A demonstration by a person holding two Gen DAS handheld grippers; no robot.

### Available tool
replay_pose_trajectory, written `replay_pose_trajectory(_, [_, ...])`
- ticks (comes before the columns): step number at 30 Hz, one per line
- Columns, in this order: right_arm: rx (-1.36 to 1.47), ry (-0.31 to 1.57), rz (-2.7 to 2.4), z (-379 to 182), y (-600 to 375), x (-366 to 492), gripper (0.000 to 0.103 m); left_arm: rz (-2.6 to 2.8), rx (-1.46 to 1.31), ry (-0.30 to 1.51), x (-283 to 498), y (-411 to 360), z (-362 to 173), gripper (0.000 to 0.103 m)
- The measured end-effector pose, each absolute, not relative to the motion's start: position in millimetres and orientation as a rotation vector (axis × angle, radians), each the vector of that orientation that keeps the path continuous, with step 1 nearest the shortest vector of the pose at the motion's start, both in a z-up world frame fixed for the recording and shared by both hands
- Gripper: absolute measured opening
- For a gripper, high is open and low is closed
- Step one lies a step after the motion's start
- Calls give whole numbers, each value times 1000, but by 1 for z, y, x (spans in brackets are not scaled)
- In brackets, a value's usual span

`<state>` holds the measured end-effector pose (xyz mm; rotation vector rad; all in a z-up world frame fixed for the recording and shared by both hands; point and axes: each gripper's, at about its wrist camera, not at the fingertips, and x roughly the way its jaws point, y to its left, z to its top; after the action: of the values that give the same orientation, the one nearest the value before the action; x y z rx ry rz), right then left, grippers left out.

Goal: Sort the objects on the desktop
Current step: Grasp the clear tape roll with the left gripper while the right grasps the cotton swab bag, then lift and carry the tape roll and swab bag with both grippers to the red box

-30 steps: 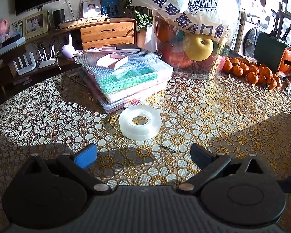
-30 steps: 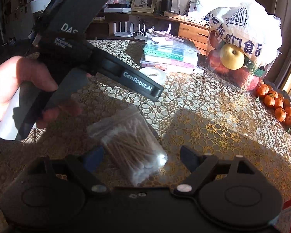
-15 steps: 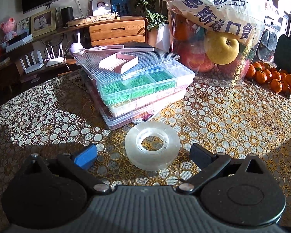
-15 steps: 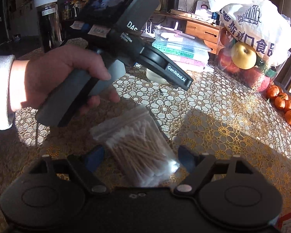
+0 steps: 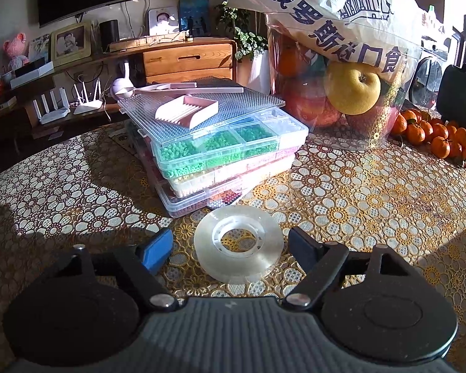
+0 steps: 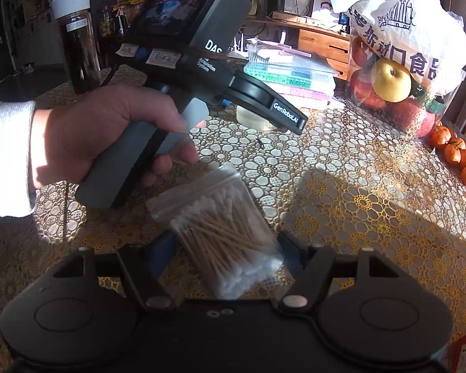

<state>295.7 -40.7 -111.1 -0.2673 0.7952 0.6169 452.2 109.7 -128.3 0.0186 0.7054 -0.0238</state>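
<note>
A clear tape roll lies flat on the flowered tablecloth, just in front of the bead boxes. My left gripper straddles it and its jaws are closing; a gap still shows between the roll and the blue pad. A zip bag of cotton swabs lies between the fingers of my right gripper. Those jaws are closing too, with the pads right at the bag's sides and no squeeze visible. In the right wrist view a hand holds the left tool over the tape roll.
A stack of clear bead boxes with a pegboard and a pink scoop on top stands behind the roll. A fruit bag and several tangerines sit far right. A dark bottle stands far left.
My left gripper moved forward until the tape roll lay between its fingers, then its jaws narrowed. My right jaws narrowed around the swab bag without shifting place.
</note>
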Motion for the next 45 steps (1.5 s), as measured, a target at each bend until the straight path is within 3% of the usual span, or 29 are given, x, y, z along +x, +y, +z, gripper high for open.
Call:
replay_pose_trajectory(6, [-272, 787, 609, -108, -42, 292, 47, -55, 36, 692, 448, 103, -127, 59])
replay_pose_trajectory(11, [-290, 777, 588, -106, -42, 288, 34, -54, 26, 708, 448, 104, -125, 58])
replay_pose_trajectory(24, [-259, 773, 550, -86, -53, 269, 33, -49, 25, 733, 414, 104, -97, 58])
replay_pose_trajectory(45, [-216, 755, 474, -28, -97, 191, 33, -95, 41, 740, 286, 65, -12, 58])
